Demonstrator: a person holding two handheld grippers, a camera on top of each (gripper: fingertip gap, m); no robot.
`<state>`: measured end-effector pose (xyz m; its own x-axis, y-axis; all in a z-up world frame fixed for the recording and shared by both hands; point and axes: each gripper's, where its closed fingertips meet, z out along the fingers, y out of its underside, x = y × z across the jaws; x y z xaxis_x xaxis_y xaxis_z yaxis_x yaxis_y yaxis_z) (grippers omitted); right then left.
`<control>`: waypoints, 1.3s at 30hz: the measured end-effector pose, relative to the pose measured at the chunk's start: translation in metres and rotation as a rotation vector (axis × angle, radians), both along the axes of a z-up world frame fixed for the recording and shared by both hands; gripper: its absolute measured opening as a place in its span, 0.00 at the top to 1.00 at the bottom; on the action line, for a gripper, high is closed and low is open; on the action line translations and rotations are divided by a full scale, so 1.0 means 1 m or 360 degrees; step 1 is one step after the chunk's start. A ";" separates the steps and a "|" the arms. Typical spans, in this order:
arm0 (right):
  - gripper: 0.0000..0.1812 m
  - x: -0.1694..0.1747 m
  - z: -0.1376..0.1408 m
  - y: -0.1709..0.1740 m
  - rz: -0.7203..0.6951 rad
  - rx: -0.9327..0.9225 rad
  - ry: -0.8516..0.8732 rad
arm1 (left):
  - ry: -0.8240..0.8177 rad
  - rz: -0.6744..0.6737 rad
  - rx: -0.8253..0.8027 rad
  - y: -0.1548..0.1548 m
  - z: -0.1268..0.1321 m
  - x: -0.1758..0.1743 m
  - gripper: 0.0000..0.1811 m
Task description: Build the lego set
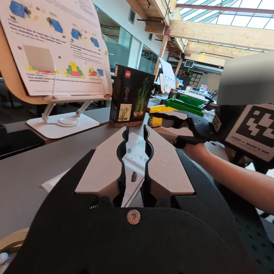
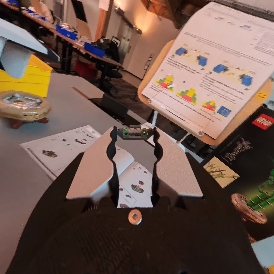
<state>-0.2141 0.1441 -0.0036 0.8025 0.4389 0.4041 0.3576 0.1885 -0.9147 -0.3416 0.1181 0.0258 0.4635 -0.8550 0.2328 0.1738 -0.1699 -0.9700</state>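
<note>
Red logo patch on dark set box (image 1: 130, 96), bamboo picture on front; wording not given. Right gripper (image 2: 134, 131) clamps small brown-grey lego assembly (image 2: 134, 132) at fingertips, above open instruction booklet (image 2: 62, 146); long axis runs finger to finger, studs up, 2 green bricks facing camera. Left gripper (image 1: 135, 130) narrow, nothing between fingers.
</note>
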 end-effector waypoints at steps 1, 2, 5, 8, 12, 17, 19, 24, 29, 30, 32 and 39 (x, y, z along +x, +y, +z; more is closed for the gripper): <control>0.73 0.006 -0.003 0.001 -0.0048 0.0015 0.0013 | 0.0012 0.0054 0.0026 0.006 -0.003 -0.002 0.89; 0.73 0.011 -0.007 0.001 -0.0086 0.0019 0.0016 | 0.0025 0.0123 0.0047 0.013 -0.006 -0.006 0.88; 0.74 0.011 -0.022 -0.007 -0.0080 -0.0054 -0.0024 | 0.0106 0.0316 0.0100 0.029 -0.020 -0.012 0.83; 0.73 0.010 -0.024 -0.011 -0.0063 -0.0100 0.0033 | 0.0236 0.0390 0.0189 0.032 -0.027 -0.009 0.84; 0.73 0.015 -0.020 -0.010 -0.0085 -0.0138 0.0124 | 0.0167 0.0298 0.0176 0.022 -0.023 0.002 0.83; 0.73 0.013 -0.010 -0.018 -0.0063 -0.0110 0.0147 | -0.0045 0.0108 0.0066 0.010 -0.013 0.008 0.80; 0.73 0.012 -0.009 -0.020 -0.0064 -0.0099 0.0156 | -0.0118 0.0063 0.0015 0.009 -0.012 0.008 0.80; 0.73 0.010 -0.014 -0.020 -0.0068 -0.0124 0.0139 | -0.0062 0.0043 -0.0007 0.012 -0.019 0.010 0.80; 0.73 0.008 -0.015 -0.021 -0.0054 -0.0137 0.0151 | -0.0045 0.0053 0.0023 0.010 -0.018 0.010 0.82; 0.73 0.007 -0.015 -0.021 -0.0049 -0.0137 0.0148 | -0.0036 0.0059 0.0032 0.011 -0.017 0.009 0.82; 0.73 0.007 -0.014 -0.021 -0.0058 -0.0124 0.0131 | -0.0037 0.0060 0.0050 0.010 -0.015 0.007 0.82; 0.73 0.000 -0.005 -0.030 0.0007 -0.0049 0.0118 | -0.0143 -0.0055 -0.0023 0.004 -0.012 0.014 0.83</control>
<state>-0.2138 0.1140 -0.0082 0.8278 0.4535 0.3303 0.2882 0.1614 -0.9439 -0.3280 0.1223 0.0136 0.4102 -0.8664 0.2847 0.2538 -0.1913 -0.9481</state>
